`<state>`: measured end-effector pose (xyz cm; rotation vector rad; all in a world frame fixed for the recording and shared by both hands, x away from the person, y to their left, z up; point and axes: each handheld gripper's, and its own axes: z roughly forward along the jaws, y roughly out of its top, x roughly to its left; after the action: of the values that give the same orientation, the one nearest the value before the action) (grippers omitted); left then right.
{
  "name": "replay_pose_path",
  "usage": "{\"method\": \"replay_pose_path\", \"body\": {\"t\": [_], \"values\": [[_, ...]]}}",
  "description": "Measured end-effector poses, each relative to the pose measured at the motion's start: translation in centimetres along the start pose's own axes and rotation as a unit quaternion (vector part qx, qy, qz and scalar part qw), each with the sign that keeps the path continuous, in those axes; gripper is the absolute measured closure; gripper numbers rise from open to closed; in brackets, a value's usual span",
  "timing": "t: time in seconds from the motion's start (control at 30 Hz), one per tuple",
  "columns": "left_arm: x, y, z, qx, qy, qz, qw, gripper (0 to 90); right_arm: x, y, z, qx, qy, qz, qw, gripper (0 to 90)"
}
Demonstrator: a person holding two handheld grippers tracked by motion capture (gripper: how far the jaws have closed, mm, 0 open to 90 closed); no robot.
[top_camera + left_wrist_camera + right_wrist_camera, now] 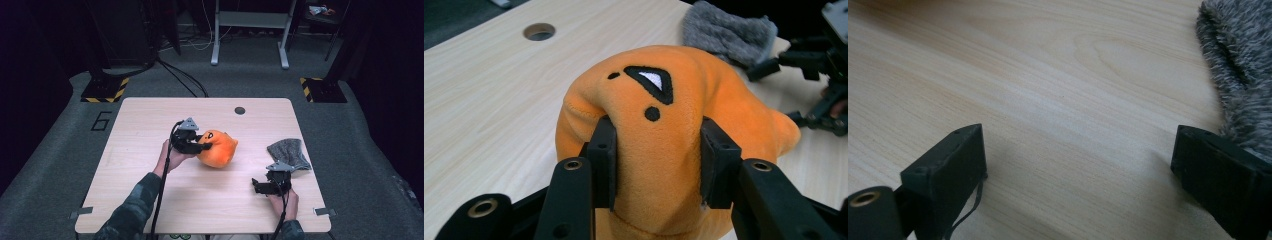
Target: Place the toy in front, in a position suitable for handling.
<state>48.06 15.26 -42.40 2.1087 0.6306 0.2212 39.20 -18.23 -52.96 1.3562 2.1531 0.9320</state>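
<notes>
One orange plush toy (659,150) sits squeezed between the two fingers (605,160) of the left gripper (200,145), which are clamped on its upper side, one on each flank below its stitched black eye. It is near the middle of the counter (150,125). The right gripper (1078,165) has its fingers spread wide with bare wood between them. One grey knitted cloth (289,154) lies just beside it, near the counter's right edge.

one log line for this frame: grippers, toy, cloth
left gripper: shut on orange plush toy, pads dent it | right gripper: open, nothing between jaws, beside grey cloth | table: light wood
</notes>
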Motion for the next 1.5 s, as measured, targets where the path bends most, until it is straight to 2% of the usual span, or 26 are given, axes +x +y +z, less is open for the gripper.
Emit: {"method": "replay_pose_path", "body": {"t": [0.23,0.27,0.33,0.4,0.43,0.47,0.5,0.57,0.67,0.73,0.77,0.8,0.9,0.97,1.03,1.07,1.13,1.17,1.2,1.23,1.37,1.4,1.43,1.47,1.5], "values": [[-0.1,-0.4,0.6,0.008,-0.024,0.012,0.9996,57.2,0.0,0.0,0.0,0.0,0.0,0.0,1.0,6.5],[-0.1,-0.6,0.8,0.009,-0.035,0.012,0.9993,57.0,0.0,0.0,0.0,0.0,0.0,0.0,1.0,6.6],[0.0,-0.9,1.2,0.017,-0.04,0.01,0.999,55.7,0.0,0.0,0.0,0.0,0.0,0.0,1.0,6.5],[0.2,-1.5,2.1,0.036,-0.047,0.011,0.9982,55.0,0.0,0.0,0.0,0.0,0.0,0.0,1.0,6.5],[0.4,-2.4,2.8,0.042,-0.048,0.002,0.998,51.7,0.0,0.0,0.0,0.0,0.0,0.0,1.0,6.6],[0.4,-2.4,2.8,0.042,-0.048,0.002,0.998,50.7,0.0,0.0,0.0,0.0,0.0,0.0,1.0,6.6],[1.0,-2.7,2.5,0.032,-0.05,-0.019,0.9981,48.1,0.0,0.0,0.0,0.0,0.0,0.0,1.0,6.6],[1.1,-2.8,2.5,0.032,-0.05,-0.024,0.9979,44.9,0.0,0.0,0.0,0.0,0.0,0.001,1.0,6.7],[1.2,-2.8,2.1,0.031,-0.046,-0.033,0.9979,34.3,0.0,0.0,0.0,0.0,0.0,0.0,1.0,6.7],[1.2,-2.7,1.7,0.024,-0.038,-0.038,0.9982,29.0,0.0,0.0,0.0,0.0,0.0,0.002,1.0,6.7],[1.1,-2.8,1.2,0.012,-0.038,-0.051,0.9979,25.5,0.0,0.0,0.0,0.0,0.0,0.002,1.0,6.7],[1.1,-2.8,1.2,0.012,-0.038,-0.051,0.9979,24.2,0.0,0.0,0.0,-0.001,0.0,0.002,1.0,6.7],[1.1,-3.0,0.3,-0.004,-0.026,-0.059,0.9979,20.1,0.0,0.0,0.0,0.0,0.0,0.002,1.0,6.8],[0.9,-3.5,-0.9,-0.016,-0.009,-0.066,0.9976,15.6,0.0,0.0,0.0,0.0,0.0,0.002,1.0,6.8],[0.8,-3.8,-1.3,-0.017,-0.002,-0.066,0.9977,14.6,0.0,0.0,0.0,0.0,0.0,0.001,1.0,6.8],[0.5,-4.6,-2.0,-0.016,0.019,-0.063,0.9977,14.5,0.0,0.0,0.0,0.0,0.0,0.002,1.0,6.9],[0.3,-5.6,-2.5,-0.004,0.039,-0.055,0.9977,13.9,0.0,0.0,0.0,0.0,0.001,0.002,1.0,7.0],[0.3,-5.6,-2.5,-0.004,0.039,-0.055,0.9977,13.3,0.0,0.0,0.0,-0.001,0.002,0.002,1.0,7.1],[0.2,-6.3,-2.6,0.0,0.05,-0.054,0.9973,13.3,0.0,0.0,0.0,-0.001,0.002,0.002,1.0,7.1],[0.0,-7.5,-2.8,0.008,0.068,-0.059,0.996,12.3,0.0,0.0,0.0,-0.001,0.002,0.002,1.0,7.4],[-0.1,-10.0,-3.2,0.014,0.1,-0.071,0.9924,9.4,0.0,0.0,0.0,0.0,0.004,0.0,1.0,7.7],[-0.1,-10.0,-3.2,0.014,0.1,-0.071,0.9924,8.7,0.0,0.0,0.0,0.0,0.004,0.0,1.0,7.7],[-0.2,-11.0,-3.2,0.018,0.11,-0.074,0.991,8.6,-0.1,0.1,0.0,0.0,0.006,-0.007,1.0,7.7],[-0.2,-11.0,-3.2,0.018,0.11,-0.074,0.991,8.5,-0.1,0.1,-0.1,0.003,0.012,-0.005,0.9999,7.7],[-0.3,-11.8,-3.0,0.02,0.117,-0.076,0.99,8.4,-0.1,0.2,-0.2,0.005,0.015,-0.006,0.9999,7.5]]}}
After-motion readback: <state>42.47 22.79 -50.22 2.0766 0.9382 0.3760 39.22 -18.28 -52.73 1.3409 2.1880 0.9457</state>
